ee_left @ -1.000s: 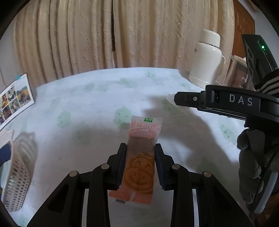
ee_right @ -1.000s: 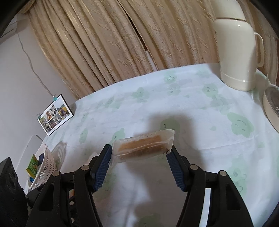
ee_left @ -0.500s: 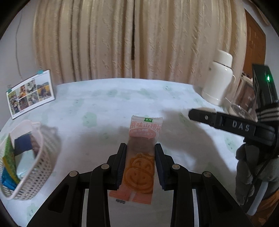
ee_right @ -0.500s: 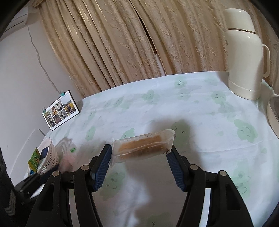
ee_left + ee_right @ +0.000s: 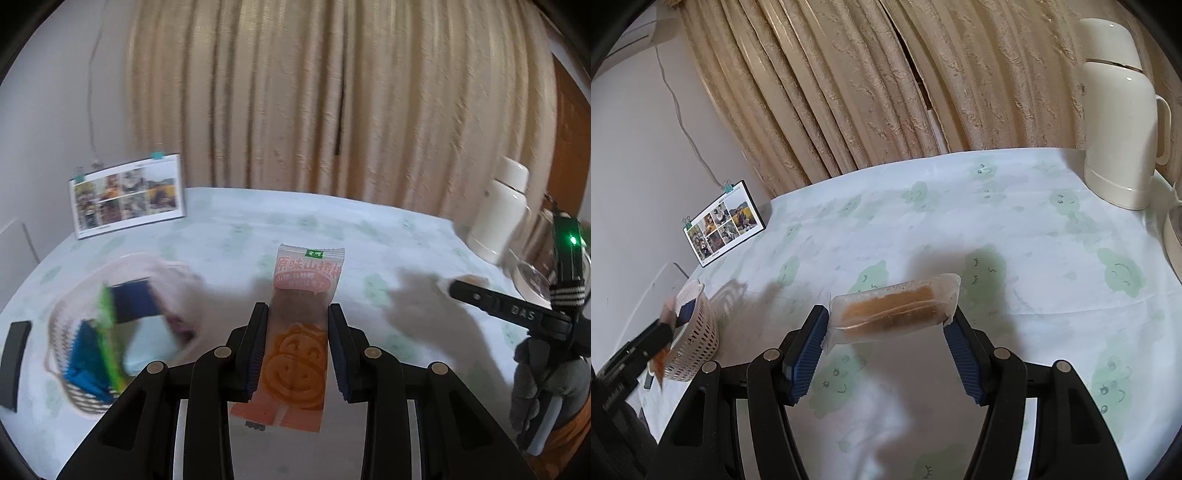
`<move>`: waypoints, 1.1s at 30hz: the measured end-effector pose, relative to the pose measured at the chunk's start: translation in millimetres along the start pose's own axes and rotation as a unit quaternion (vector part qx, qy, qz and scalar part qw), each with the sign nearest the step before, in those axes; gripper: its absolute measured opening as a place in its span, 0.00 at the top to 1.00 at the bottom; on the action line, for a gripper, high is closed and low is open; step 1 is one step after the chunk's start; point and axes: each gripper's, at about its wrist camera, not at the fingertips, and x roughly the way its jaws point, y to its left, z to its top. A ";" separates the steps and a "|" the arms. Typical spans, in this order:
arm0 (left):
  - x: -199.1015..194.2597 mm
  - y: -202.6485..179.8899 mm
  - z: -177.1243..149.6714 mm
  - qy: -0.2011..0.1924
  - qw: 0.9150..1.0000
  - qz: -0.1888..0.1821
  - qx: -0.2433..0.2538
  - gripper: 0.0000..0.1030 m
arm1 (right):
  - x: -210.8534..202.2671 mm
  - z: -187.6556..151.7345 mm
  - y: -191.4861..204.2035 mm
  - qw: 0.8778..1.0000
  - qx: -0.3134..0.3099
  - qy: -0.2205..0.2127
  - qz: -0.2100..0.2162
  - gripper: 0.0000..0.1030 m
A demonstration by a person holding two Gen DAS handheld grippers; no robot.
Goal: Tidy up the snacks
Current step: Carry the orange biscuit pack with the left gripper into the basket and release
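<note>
Swung basketward, orange snack packet (image 5: pixel 300 328) points forward (lengthwise between fingers).

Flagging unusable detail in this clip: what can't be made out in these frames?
- Left wrist view: basket contents, motion-blurred.
- Left wrist view: orange snack packet sides, covered by the left gripper fingers.
- Right wrist view: clear snack packet label, unreadable.
- Right wrist view: photo card, too small.

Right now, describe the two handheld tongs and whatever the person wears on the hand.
Both tongs are black plastic with brass-coloured rivets at the linkage joints and ribbed dark blue pads inside the fingers. The left wrist view shows the right tongs from the side: white "DAS" lettering, a green light on the upright block, a black-and-white striped band. The hand holding them wears a grey knit glove.
</note>
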 end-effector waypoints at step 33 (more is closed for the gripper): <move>-2.8 141.0 -11.0 -0.002 0.980 0.128 -0.150 0.48 | 10.4 -7.5 5.9 1.000 -0.007 0.019 0.000 0.40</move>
